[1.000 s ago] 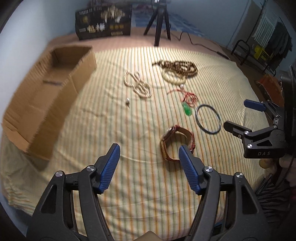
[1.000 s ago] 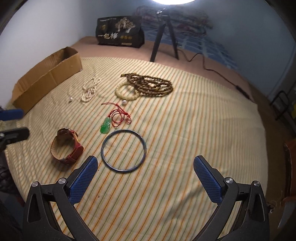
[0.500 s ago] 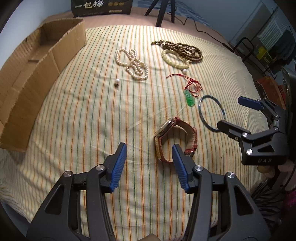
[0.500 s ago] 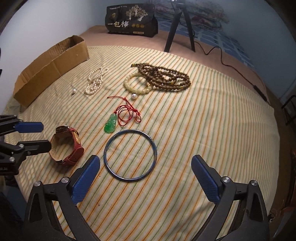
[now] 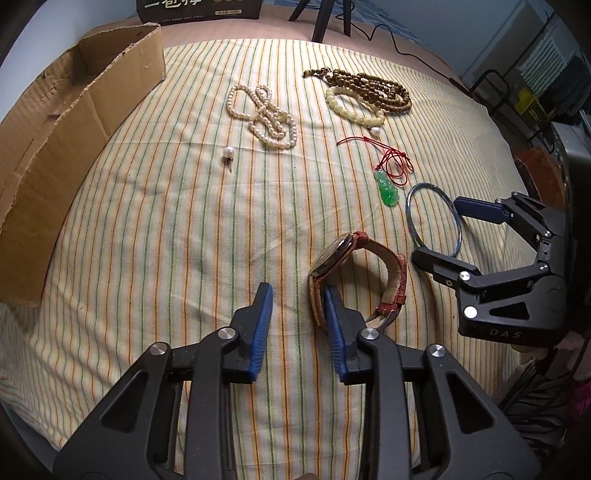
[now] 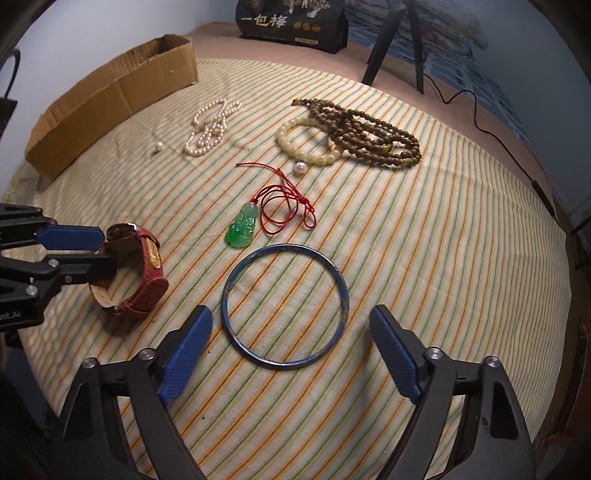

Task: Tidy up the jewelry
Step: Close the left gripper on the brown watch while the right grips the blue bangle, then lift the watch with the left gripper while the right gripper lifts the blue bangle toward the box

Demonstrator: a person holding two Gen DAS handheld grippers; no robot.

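Striped yellow cloth (image 6: 424,258) under my jaws, beside the brown cardboard box (image 5: 55,155).
Black bag (image 6: 291,22) beyond the box reads "一包梅"; left gripper (image 5: 299,295) has been narrowing, no grip yet, right gripper (image 6: 291,325) has been closing, still wide.

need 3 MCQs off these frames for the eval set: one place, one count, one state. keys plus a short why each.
1. Where does the green pendant lie?
A. On the floor
B. On the striped cloth, between the blue bangle and the cream bead bracelet
C. Inside the bangle's ring

2. How many single loose pearls lie on the cloth?
A. None
B. Four
C. Two

3. What is the state of the right claw?
A. Open, bangle between its fingers, untouched
B. Shut on the bangle
C. Shut on the pendant

Key:
1 B: the pendant sits just beyond the bangle, short of the bracelet.
2 C: one lies beside the white pearl strand, one by the cream bracelet.
3 A: the claw has just been closing, yet both pads stand clear of the bangle's rim.
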